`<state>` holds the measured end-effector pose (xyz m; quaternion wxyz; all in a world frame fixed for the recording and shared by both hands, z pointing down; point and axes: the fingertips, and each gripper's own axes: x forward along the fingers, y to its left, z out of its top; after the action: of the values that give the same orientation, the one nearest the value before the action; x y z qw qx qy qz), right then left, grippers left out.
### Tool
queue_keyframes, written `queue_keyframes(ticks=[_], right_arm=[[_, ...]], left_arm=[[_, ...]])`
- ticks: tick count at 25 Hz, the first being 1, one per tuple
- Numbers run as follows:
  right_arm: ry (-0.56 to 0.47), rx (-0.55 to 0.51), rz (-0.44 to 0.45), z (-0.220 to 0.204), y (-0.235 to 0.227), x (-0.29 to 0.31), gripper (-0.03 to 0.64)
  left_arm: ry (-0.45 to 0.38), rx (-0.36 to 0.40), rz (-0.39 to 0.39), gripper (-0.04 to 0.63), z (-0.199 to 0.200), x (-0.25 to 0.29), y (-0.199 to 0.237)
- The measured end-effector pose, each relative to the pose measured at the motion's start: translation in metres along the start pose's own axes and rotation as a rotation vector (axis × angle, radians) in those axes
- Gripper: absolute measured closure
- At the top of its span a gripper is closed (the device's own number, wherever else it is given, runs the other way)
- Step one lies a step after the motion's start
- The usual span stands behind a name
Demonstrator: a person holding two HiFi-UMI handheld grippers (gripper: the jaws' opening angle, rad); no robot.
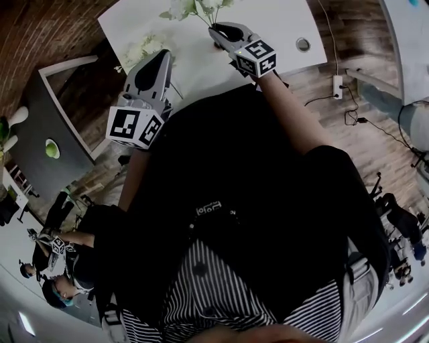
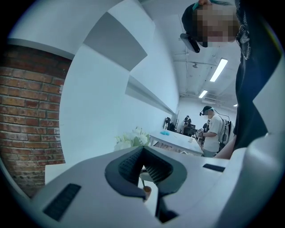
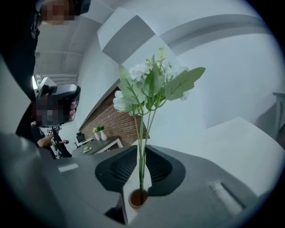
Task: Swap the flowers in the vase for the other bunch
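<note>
The right gripper (image 3: pixel 141 151) is clenched on the thin green stems (image 3: pixel 141 133) of a bunch of white flowers (image 3: pixel 149 82), directly above the vase (image 3: pixel 138 198). The stem ends drop into the vase's brown-rimmed mouth, and the blooms and leaves stand upright over it. The vase rests on a white table (image 1: pixel 281 20). The left gripper (image 2: pixel 142 149) hangs well to the left of the vase, its jaws closed together and grasping nothing. A second white bunch (image 1: pixel 144 48) lies flat on the table, also left of the vase and apart from it.
</note>
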<state>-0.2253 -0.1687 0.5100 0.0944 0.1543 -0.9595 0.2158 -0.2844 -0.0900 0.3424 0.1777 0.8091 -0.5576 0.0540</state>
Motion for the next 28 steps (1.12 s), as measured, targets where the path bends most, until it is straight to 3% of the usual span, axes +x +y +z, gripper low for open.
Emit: queue_keyframes(ticks=[5,10,18,21,23,26,28], right_arm=[[0.087,0.007,0.012,-0.02,0.007,-0.009,0.422],[0.16,0.011,0.014,-0.03,0.006,-0.037,0.4],[0.122,0.042,0.047,0.032,-0.004,-0.126,0.402],[0.057,0.069,0.055,0.064,-0.004,-0.164,0.439],[0.015,0.077,0.053,0.082,-0.003,-0.187,0.506],[-0.029,0.056,0.056,0.099,0.001,-0.214,0.593],[-0.039,0.021,0.055,0.104,0.007,-0.227,0.612]], left_arm=[[-0.008,0.007,-0.026,0.589,0.002,0.005,-0.006],[-0.018,0.0,-0.064,0.589,0.004,0.013,-0.024],[-0.026,-0.01,-0.179,0.589,0.009,0.052,-0.063],[-0.026,-0.001,-0.226,0.589,0.014,0.066,-0.085],[-0.02,0.012,-0.258,0.589,0.017,0.076,-0.1],[-0.01,0.034,-0.3,0.589,0.022,0.09,-0.124],[-0.01,0.051,-0.326,0.589,0.027,0.097,-0.139]])
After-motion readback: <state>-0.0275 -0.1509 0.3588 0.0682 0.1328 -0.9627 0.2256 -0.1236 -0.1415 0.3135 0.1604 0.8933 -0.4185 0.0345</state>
